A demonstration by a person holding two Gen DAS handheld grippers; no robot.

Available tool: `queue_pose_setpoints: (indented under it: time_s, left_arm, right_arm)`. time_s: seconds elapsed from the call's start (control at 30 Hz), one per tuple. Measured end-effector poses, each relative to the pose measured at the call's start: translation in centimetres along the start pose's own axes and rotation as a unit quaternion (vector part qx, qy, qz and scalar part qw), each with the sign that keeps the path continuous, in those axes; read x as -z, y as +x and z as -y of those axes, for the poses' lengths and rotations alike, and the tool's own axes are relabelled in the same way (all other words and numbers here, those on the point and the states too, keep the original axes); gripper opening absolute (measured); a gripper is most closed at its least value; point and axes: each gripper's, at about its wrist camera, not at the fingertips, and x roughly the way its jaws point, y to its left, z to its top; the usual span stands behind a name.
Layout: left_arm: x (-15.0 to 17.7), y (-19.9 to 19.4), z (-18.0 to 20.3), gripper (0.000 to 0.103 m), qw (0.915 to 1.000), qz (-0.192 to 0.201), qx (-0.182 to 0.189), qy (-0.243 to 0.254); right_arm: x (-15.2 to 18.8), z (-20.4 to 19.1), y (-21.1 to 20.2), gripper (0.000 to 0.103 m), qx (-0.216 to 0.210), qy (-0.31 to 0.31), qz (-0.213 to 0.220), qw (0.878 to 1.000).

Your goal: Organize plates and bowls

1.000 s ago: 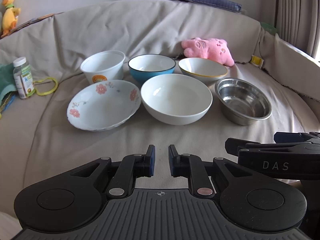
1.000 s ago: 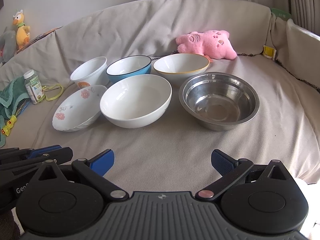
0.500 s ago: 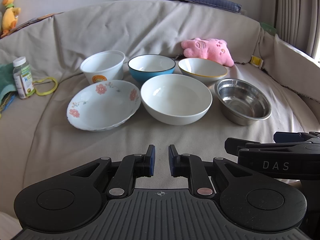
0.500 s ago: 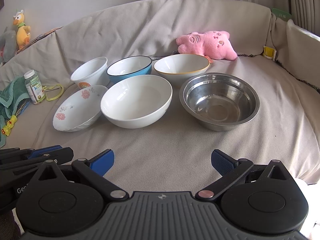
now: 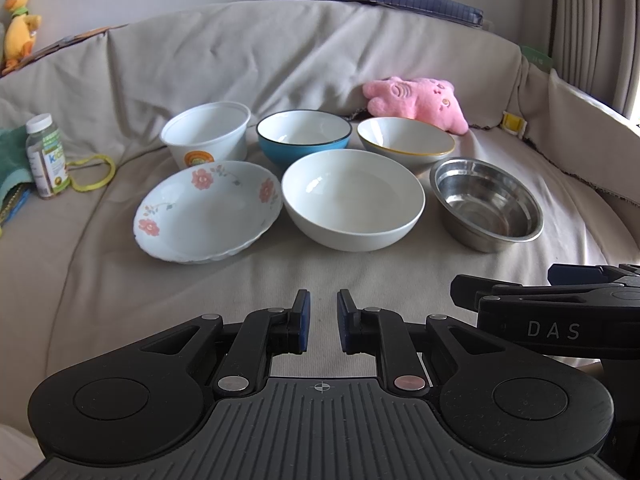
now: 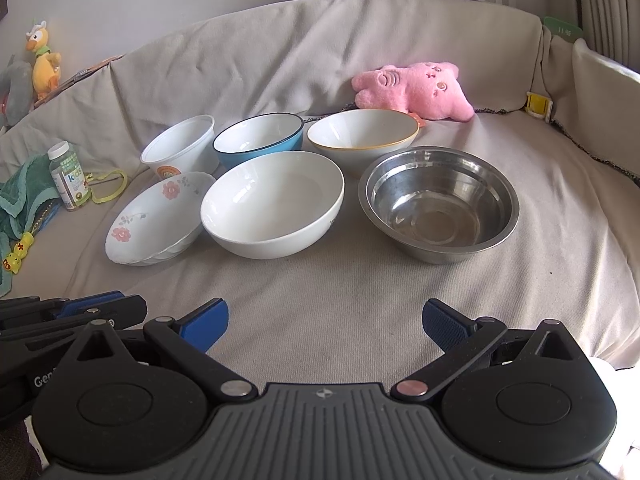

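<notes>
Two rows of dishes sit on the cloth-covered sofa seat. The front row holds a floral plate [image 5: 208, 216] [image 6: 156, 220], a large white bowl [image 5: 354, 200] [image 6: 272, 204] and a steel bowl [image 5: 486, 204] [image 6: 438, 204]. Behind them stand a white rainbow cup [image 5: 206, 136], a blue bowl [image 5: 304, 136] and a yellow-rimmed bowl [image 5: 406, 142]. My left gripper [image 5: 322, 300] hovers short of the white bowl, shut with nothing between its pads. My right gripper [image 6: 326, 312] is wide open and empty, short of the gap between the white and steel bowls.
A pink plush toy [image 5: 416, 100] lies behind the yellow-rimmed bowl. At the left are a vitamin bottle [image 5: 46, 156], a yellow loop [image 5: 94, 172] and a green cloth [image 6: 24, 196]. The sofa back rises behind, and its armrest [image 6: 600, 92] stands at the right.
</notes>
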Motion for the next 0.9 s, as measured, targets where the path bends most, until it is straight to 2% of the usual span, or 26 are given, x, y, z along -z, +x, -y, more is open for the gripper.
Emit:
queue_pose_setpoints:
  time_s: [0.33, 0.53, 0.67, 0.8, 0.9]
  left_arm:
    - [-0.1, 0.0, 0.1, 0.018, 1.0, 0.0, 0.002, -0.001]
    - [-0.9, 1.2, -1.3, 0.018, 0.9996, -0.001, 0.025, -0.009]
    - [-3.6, 2.8, -3.7, 0.017, 0.9977, -0.007, 0.057, -0.038]
    - [-7.5, 4.4, -6.1, 0.017, 0.9966, -0.01, 0.059, -0.057]
    - [-9.3, 5.7, -8.7, 0.017, 0.9944, -0.006, 0.067, -0.081]
  right_arm:
    - [-0.2, -0.2, 0.1, 0.103, 0.002, -0.002, 0.003, 1.0]
    - [-0.8, -0.2, 1.0, 0.103, 0.0, 0.006, 0.002, 1.0]
    - [-2.3, -0.5, 1.8, 0.103, 0.002, 0.014, 0.0, 1.0]
    - [-5.3, -1.4, 2.3, 0.103, 0.002, 0.016, 0.009, 1.0]
    - [-7.7, -2.9, 3.0, 0.103, 0.023, -0.009, 0.03, 0.999]
